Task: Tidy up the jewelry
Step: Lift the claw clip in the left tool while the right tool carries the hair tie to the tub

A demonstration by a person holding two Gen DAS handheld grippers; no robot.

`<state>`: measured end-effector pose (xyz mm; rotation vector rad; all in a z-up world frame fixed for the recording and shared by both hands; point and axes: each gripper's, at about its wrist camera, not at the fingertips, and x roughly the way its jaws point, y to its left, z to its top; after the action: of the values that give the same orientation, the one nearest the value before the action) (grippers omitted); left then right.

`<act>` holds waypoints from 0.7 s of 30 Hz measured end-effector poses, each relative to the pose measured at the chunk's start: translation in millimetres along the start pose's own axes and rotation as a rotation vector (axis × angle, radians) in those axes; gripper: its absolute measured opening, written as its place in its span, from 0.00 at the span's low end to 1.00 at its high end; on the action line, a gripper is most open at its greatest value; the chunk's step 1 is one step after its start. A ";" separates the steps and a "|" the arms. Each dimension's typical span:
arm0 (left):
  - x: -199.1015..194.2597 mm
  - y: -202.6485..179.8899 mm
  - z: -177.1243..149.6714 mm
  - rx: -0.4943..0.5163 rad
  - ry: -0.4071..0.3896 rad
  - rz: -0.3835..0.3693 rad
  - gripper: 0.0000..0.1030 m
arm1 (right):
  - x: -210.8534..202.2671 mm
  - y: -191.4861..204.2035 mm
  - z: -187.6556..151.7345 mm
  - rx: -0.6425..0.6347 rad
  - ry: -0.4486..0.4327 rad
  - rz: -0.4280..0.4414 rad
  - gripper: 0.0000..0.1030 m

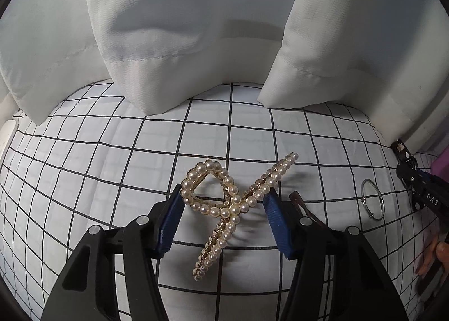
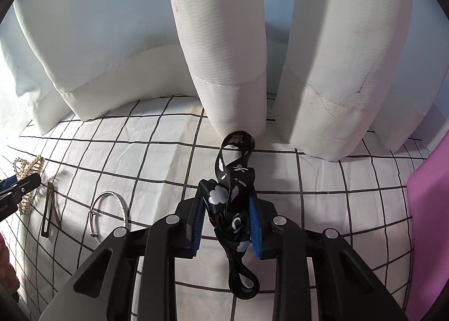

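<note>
A gold pearl hair claw (image 1: 224,209) lies on the white checked cloth (image 1: 112,169). My left gripper (image 1: 223,217) is around it, blue pads touching both sides. The claw also shows at the far left of the right wrist view (image 2: 26,178). My right gripper (image 2: 226,217) is shut on a black ribbon hair tie with white clouds (image 2: 228,197), which hangs below the pads. A silver bangle (image 1: 372,199) lies to the right of the claw, also in the right wrist view (image 2: 110,214). A brown snap clip (image 2: 50,210) lies between them.
White curtains (image 1: 168,40) hang at the back edge of the cloth. A pink object (image 2: 429,209) stands at the far right. The right gripper and a hand show at the right edge of the left wrist view (image 1: 429,200).
</note>
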<state>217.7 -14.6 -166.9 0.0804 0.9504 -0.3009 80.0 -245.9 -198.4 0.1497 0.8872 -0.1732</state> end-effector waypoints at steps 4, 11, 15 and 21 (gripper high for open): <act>-13.0 1.4 -6.5 0.000 -0.003 -0.008 0.54 | -16.4 4.4 -3.0 0.017 -0.013 0.020 0.26; -40.0 4.8 -13.6 0.000 -0.017 -0.023 0.54 | -44.1 14.8 -5.7 0.025 -0.031 0.038 0.26; -54.9 0.7 -7.5 0.005 -0.018 -0.031 0.50 | -61.3 20.7 -8.9 0.023 -0.043 0.052 0.26; -74.8 -8.1 -4.0 0.023 -0.030 -0.034 0.50 | -91.4 23.0 -13.5 0.026 -0.052 0.078 0.26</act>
<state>171.5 -5.3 -108.0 0.0809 0.9189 -0.3436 18.1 -212.7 -134.1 0.2028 0.8262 -0.1152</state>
